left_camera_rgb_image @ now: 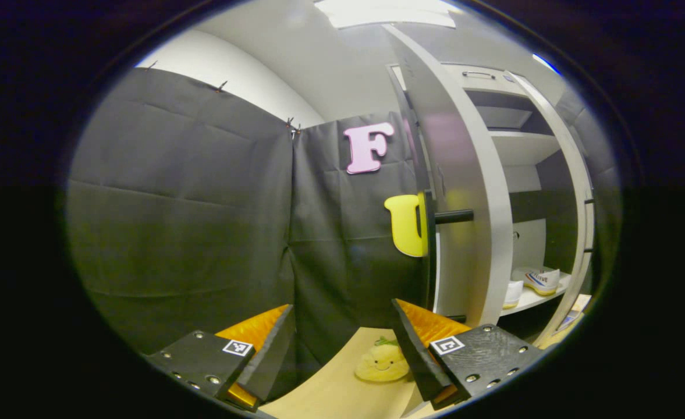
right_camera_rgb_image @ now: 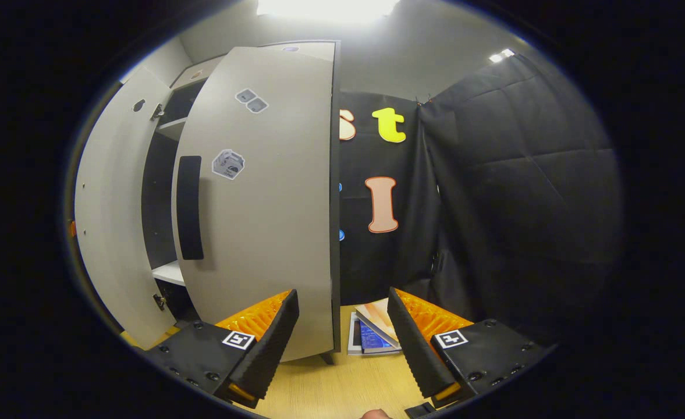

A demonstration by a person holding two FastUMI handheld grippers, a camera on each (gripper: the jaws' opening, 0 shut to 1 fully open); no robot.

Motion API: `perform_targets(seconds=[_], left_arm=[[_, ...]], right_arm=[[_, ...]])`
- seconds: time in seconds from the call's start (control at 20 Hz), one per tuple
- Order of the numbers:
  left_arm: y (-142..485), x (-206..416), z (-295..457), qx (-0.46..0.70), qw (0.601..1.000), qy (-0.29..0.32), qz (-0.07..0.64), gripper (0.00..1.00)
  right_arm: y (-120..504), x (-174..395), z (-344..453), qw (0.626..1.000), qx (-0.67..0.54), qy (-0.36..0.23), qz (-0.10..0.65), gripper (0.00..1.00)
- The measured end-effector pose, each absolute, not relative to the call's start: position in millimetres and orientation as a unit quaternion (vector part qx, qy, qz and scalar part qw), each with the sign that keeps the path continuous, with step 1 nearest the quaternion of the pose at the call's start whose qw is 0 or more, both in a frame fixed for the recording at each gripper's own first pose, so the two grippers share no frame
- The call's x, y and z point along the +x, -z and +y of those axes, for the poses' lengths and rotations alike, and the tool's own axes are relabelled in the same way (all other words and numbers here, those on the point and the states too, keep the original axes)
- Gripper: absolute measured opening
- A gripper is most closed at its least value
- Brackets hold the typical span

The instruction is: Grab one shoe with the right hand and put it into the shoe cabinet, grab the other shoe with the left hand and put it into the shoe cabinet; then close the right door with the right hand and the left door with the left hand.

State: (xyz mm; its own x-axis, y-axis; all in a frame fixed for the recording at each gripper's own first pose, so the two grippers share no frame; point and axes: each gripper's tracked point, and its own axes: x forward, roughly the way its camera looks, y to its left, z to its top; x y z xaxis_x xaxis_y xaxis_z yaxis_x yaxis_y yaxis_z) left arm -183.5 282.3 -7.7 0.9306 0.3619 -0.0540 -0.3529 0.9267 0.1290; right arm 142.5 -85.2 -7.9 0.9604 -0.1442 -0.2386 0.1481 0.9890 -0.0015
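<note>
The shoe cabinet (right_camera_rgb_image: pixel 261 233) doors look smooth and matt; the tabletop (right_camera_rgb_image: pixel 330 384) shows pale wood grain; the plush toy (left_camera_rgb_image: pixel 382 362) looks soft and fuzzy.

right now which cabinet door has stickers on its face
The right door, seen in the right gripper view: stickers sit beside its dark handle. The left door shows a bar handle and no stickers.

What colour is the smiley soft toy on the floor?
The soft toy is pale yellow with a bit of green on top, best seen in the left gripper view.
</note>
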Motion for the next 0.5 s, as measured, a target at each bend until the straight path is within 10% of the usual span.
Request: perform_targets(seconds=[0.5], left_arm=[[6.3,-183.3,221.7,0.051,0.989,-0.138,0.036,0.94]], right_arm=[[13.8,138.2,-86.4,0.99,0.018,0.065,0.121,0.96]])
